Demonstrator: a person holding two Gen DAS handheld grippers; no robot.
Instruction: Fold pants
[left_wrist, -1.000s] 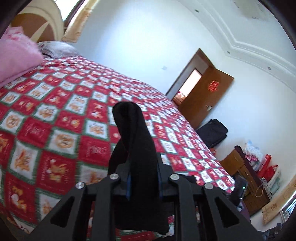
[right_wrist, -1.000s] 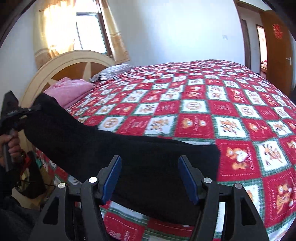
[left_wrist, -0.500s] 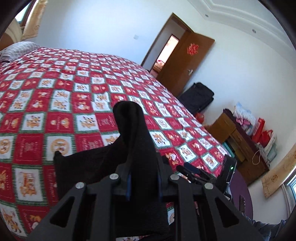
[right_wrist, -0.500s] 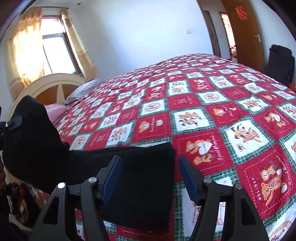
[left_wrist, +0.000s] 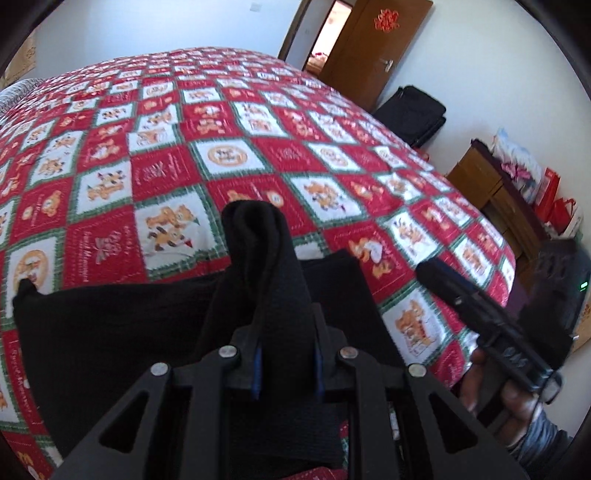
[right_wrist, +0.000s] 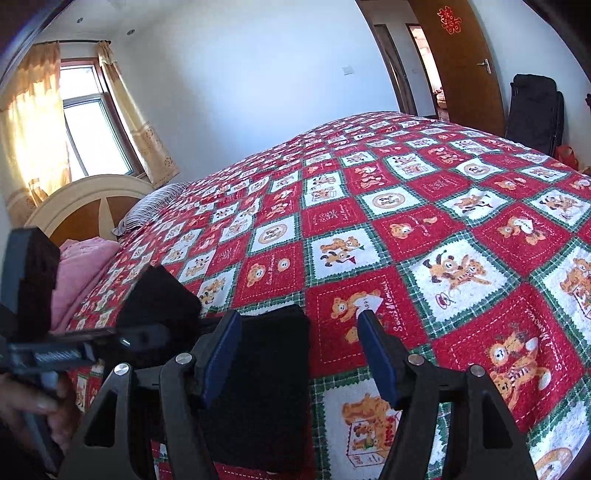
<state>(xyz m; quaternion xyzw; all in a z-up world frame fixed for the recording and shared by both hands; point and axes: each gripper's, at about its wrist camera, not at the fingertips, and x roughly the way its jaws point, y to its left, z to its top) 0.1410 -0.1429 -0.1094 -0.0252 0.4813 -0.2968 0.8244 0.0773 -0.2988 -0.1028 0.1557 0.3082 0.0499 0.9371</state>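
Note:
Black pants (left_wrist: 110, 332) lie on the near edge of the bed's red patchwork quilt (left_wrist: 229, 155). My left gripper (left_wrist: 286, 354) is shut on a bunched end of the pants, which stands up between its fingers and is held over the flat part. In the right wrist view the pants (right_wrist: 266, 387) lie under my right gripper (right_wrist: 299, 354), which is open and empty just above the folded end. The left gripper (right_wrist: 140, 338) shows there at the left, holding the black bunch (right_wrist: 159, 299). The right gripper also shows in the left wrist view (left_wrist: 461, 291).
A pink blanket (right_wrist: 77, 273) and striped pillow (right_wrist: 147, 210) lie by the headboard (right_wrist: 74, 206). A black suitcase (left_wrist: 410, 114) stands by the wooden door (left_wrist: 373, 48). A wooden cabinet (left_wrist: 495, 199) with red bags stands right of the bed.
My left gripper has carried the pants end across toward the right gripper, folding the pants over. The visible flat part of the pants has become shorter. The right gripper stayed open.

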